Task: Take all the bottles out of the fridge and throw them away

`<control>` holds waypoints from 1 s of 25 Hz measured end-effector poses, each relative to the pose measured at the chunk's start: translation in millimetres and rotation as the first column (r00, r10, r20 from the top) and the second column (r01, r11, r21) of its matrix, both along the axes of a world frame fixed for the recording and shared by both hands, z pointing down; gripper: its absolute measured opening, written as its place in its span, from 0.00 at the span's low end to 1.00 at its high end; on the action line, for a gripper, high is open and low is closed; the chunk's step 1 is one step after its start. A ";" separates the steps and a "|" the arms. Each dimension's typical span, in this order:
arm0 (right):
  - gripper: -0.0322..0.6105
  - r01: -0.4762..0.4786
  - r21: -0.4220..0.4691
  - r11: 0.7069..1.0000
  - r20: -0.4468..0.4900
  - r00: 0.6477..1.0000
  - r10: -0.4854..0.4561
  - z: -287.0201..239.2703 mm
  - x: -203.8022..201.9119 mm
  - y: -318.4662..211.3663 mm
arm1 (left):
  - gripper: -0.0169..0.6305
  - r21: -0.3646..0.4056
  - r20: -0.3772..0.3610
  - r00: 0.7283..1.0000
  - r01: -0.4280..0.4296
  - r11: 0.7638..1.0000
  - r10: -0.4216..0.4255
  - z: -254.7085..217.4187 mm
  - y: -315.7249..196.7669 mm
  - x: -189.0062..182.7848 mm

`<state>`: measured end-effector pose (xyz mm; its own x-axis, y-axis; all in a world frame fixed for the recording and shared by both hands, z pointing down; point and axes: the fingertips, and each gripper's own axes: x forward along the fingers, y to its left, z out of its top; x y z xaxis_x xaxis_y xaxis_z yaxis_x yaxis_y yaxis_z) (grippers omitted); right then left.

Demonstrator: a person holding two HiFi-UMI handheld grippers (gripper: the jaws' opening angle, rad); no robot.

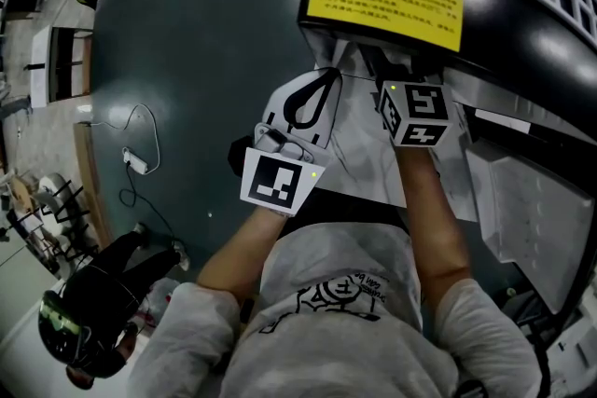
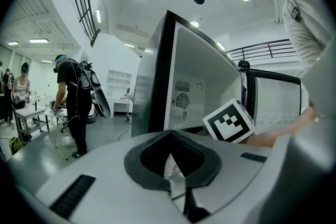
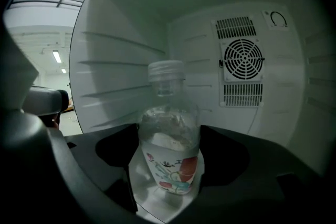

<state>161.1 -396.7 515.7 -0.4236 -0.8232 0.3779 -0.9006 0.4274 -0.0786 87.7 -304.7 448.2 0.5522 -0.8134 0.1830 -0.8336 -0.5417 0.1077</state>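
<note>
1. Over on the left, the left gripper (image 2: 171,150) waits outside the fridge. Its curved dark jaws are brought together with nothing clamped between them, and it sits just beside the right gripper's marker cube.
2. The right gripper (image 3: 169,165) is reaching into the white-lined, black-topped fridge (image 1: 522,47). Its jaws are spread apart, one on each side of the target, and by my read they're not pressing on it yet.
3. That target is the clear plastic bottle with a pale cap and a red-and-blue printed label (image 3: 169,128). It stands upright on the fridge floor between those jaws, with the round fan grille (image 3: 241,60) on the back wall behind it.
4. The step in hand looks like the grab.
   - Centre the bottle in the hollows of the pads.
   - Close on the labelled body, not the narrow neck.
   - Squeeze only firmly enough to hold, since thin plastic likely buckles.
   - Draw it out level and upright, keeping the left gripper clear of the opening.
</note>
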 end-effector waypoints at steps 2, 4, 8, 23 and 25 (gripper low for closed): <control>0.64 0.002 0.005 1.000 0.000 1.000 -0.002 -0.5 0.9 1.6 | 0.05 -0.001 0.001 1.000 0.000 1.000 0.000 0.3 0.3 0.1; 0.64 0.002 0.007 1.000 -0.001 1.000 -0.002 -0.8 1.4 2.9 | 0.05 0.002 0.002 1.000 0.001 1.000 -0.001 -0.3 0.9 -0.1; 0.63 -0.006 0.002 1.000 0.006 1.000 0.005 -1.3 4.3 5.0 | 0.05 0.007 0.003 1.000 0.004 1.000 -0.004 -2.7 2.0 -0.9; 0.63 0.026 0.007 1.000 -0.006 1.000 -0.026 -9.8 17.7 32.7 | 0.05 0.021 0.000 1.000 0.010 1.000 -0.010 -15.8 8.5 5.0; 0.63 0.030 0.013 0.999 -0.011 0.999 -0.030 -13.2 19.9 37.1 | 0.05 0.028 0.001 1.000 0.007 1.000 -0.007 -19.0 9.6 6.7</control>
